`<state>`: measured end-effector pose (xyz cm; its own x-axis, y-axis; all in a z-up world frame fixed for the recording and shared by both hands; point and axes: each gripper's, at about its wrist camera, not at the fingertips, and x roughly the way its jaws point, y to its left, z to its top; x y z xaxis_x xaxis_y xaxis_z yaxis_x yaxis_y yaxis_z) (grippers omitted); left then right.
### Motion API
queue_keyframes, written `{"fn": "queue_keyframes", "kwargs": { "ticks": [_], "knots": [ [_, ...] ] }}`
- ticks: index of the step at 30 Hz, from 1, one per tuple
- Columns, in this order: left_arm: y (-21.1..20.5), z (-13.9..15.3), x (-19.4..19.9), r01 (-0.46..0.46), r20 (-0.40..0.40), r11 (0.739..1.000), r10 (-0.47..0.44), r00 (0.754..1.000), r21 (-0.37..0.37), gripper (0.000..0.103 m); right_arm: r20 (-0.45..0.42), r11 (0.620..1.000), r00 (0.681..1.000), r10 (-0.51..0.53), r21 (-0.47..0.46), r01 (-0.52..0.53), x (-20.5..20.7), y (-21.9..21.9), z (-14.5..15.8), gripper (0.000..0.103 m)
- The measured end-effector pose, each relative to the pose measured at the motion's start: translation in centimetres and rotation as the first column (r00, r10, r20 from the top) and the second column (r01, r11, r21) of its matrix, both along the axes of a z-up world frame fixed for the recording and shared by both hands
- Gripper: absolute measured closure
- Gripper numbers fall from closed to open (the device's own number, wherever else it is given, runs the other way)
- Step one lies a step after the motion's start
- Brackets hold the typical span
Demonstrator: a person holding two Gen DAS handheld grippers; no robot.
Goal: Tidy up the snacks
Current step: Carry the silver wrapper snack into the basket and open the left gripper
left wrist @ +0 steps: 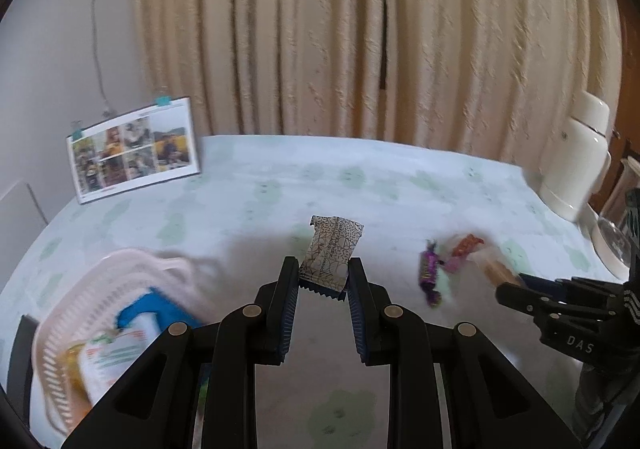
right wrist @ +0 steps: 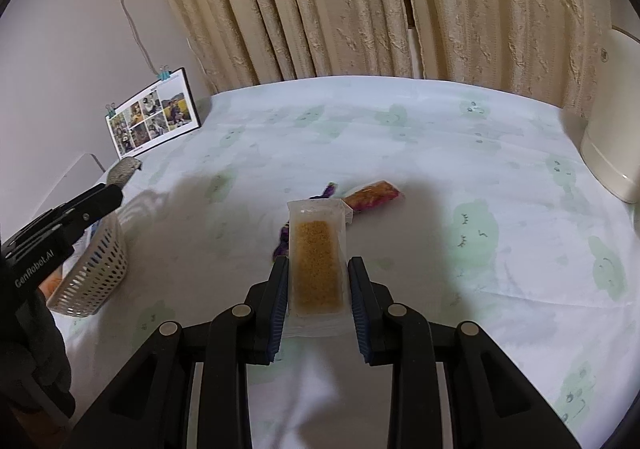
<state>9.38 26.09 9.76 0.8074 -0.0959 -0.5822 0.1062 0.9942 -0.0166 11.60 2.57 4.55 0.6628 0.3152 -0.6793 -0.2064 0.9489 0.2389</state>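
Left hand-held gripper pinches the light, crinkly patterned wrapper low; right hand-held gripper is clamped on the stiff clear-packed bar; basket at eight o'clock.

A home room, shown by beige curtains, a patterned tablecloth, a clipped photo calendar, a cream thermos
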Motion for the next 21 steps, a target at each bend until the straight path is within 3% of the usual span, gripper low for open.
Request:
{"fn": "queue_keyframes", "kwargs": {
  "ticks": [12, 21],
  "knots": [
    [8.3, 1.2, -2.9, -0.172, 0.025, 0.984, 0.173, 0.985, -0.037, 0.078, 0.024, 0.998, 0.999, 0.044, 0.047, -0.045, -1.9, 2.4, 1.2, 0.076],
    [12.1, 0.8, -3.8, -0.242, 0.005, 0.969, 0.242, 0.97, -0.058, 0.074, 0.03, 0.995, 0.998, 0.059, 0.084, -0.061, -3.0, 3.9, 1.8, 0.076]
  ]
}}
